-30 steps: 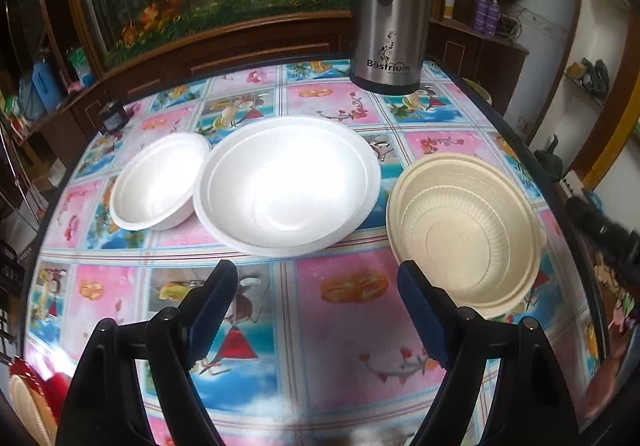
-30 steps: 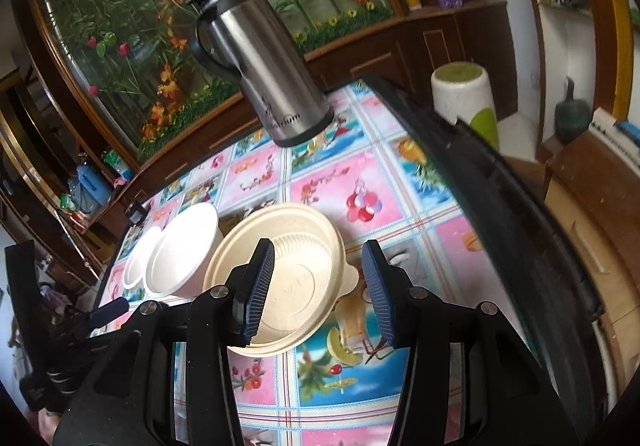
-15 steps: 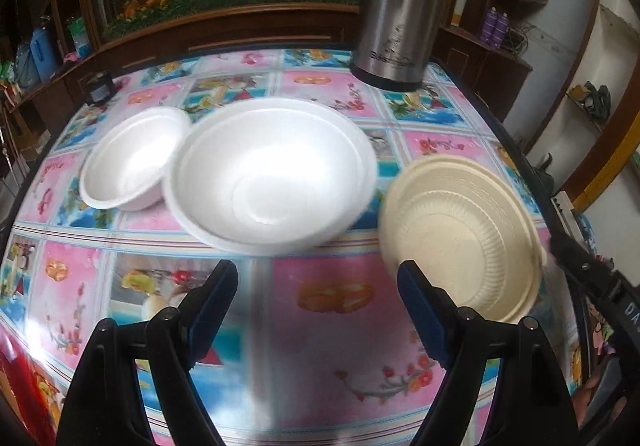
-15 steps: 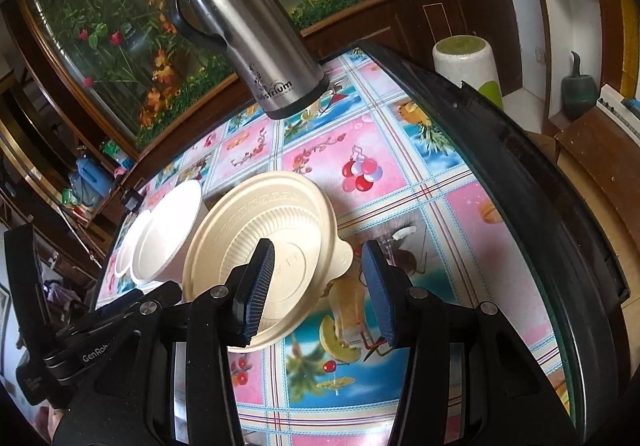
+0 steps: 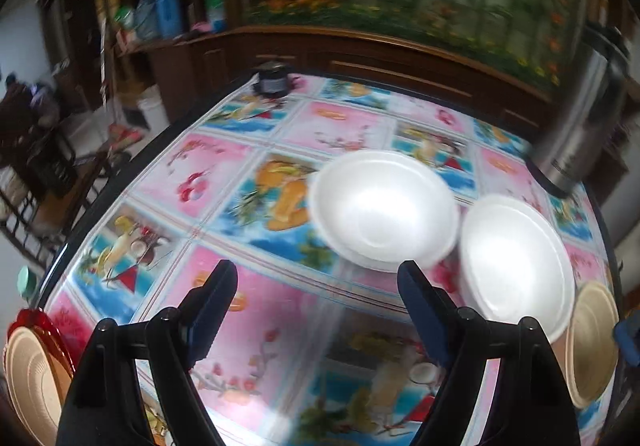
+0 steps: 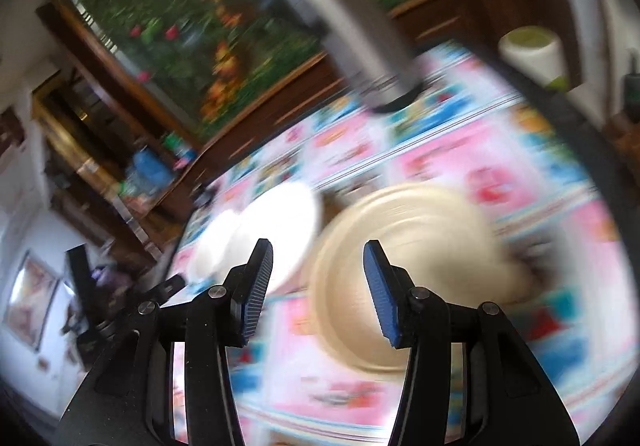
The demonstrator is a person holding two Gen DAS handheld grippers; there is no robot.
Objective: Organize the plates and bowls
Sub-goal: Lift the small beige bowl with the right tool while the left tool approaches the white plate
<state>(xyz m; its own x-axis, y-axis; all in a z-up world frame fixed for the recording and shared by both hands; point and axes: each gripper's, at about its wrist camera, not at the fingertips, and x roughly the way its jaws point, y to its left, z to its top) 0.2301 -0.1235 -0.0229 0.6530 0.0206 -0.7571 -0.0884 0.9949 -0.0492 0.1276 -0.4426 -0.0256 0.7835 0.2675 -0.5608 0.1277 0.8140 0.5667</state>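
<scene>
Over the patterned tablecloth [image 5: 280, 165], my left gripper [image 5: 316, 302] has swung leftward since a second ago, fingers spread and empty; the small white bowl [image 5: 384, 207] now sits ahead, the large white bowl [image 5: 516, 266] just right of it. My right gripper [image 6: 318, 286], released too, hangs over the blurred beige plate [image 6: 400, 266]. Only the left view shows a second beige plate [image 5: 32, 374] on red at the table's near-left edge.

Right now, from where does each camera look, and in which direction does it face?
Left wrist: on the open left gripper, above the table, facing two white bowls.
Right wrist: on the open right gripper, facing the beige plate; blurred.
Shared: white bowls, beige plate, steel flask.
</scene>
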